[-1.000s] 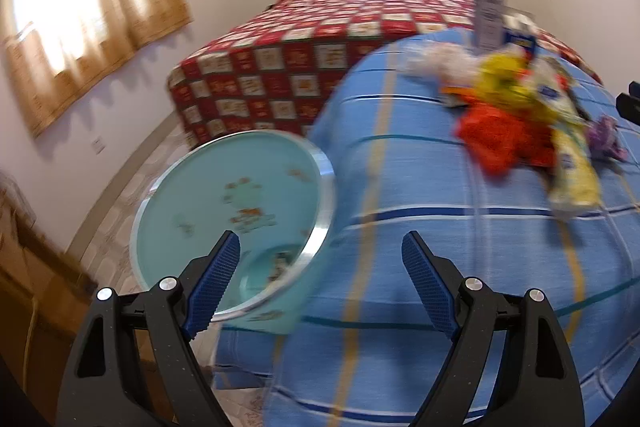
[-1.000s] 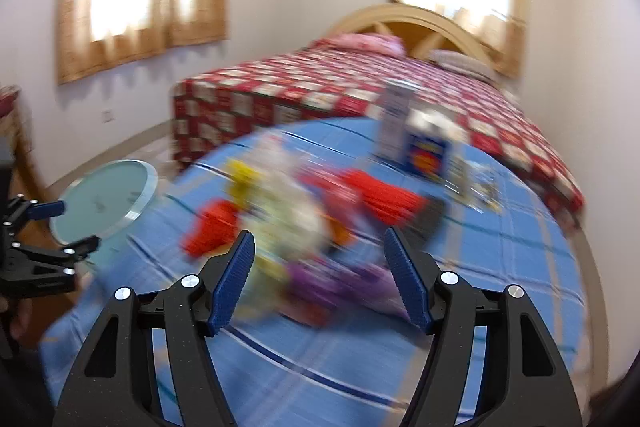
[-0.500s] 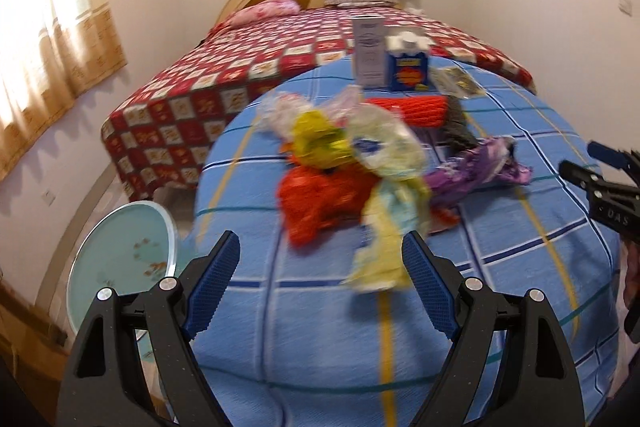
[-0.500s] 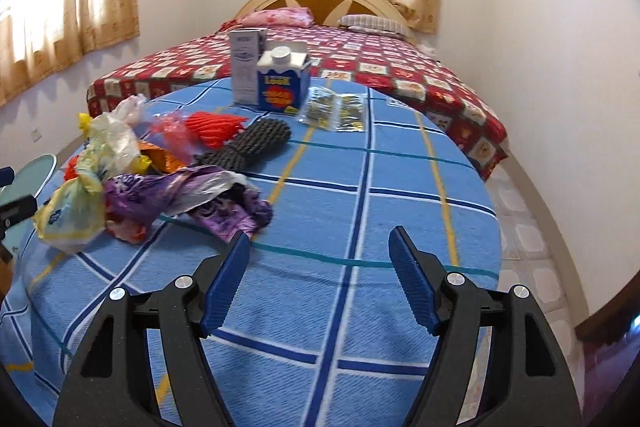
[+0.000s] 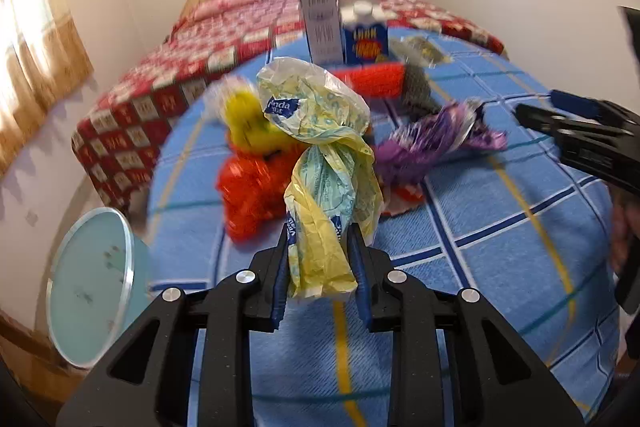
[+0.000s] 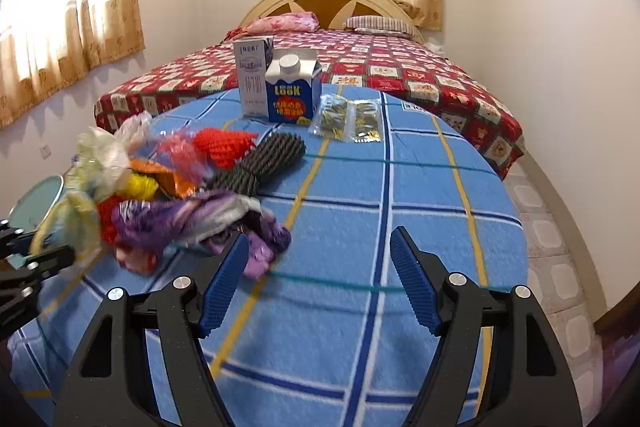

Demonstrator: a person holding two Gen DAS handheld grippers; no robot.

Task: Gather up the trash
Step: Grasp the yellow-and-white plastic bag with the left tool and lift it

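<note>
Trash, a twisted yellow plastic bag (image 5: pixel 320 187), sits clamped in the left tool (image 5: pixel 318 267), whose jaws have just been closing, above the blue worktop (image 5: pixel 500 267). The right tool (image 6: pixel 316 283) gapes wide, empty. Thin plastic might slip free or snag the pile (image 5: pixel 256 183).

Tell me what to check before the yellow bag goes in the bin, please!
1. Left gripper pinches the yellow plastic bag: ok, the jaws have just been closing onto it.
2. Bag clear of the other trash: cannot tell, it overlaps the red wrapper in this view.
3. Bin open, nothing covering it: ok, it stands off the table's left edge.
4. Right gripper out of the way: ok, open and empty above the blue tablecloth.
5. Purple wrapper waiting for the right gripper: ok, lying near its left finger.
</note>
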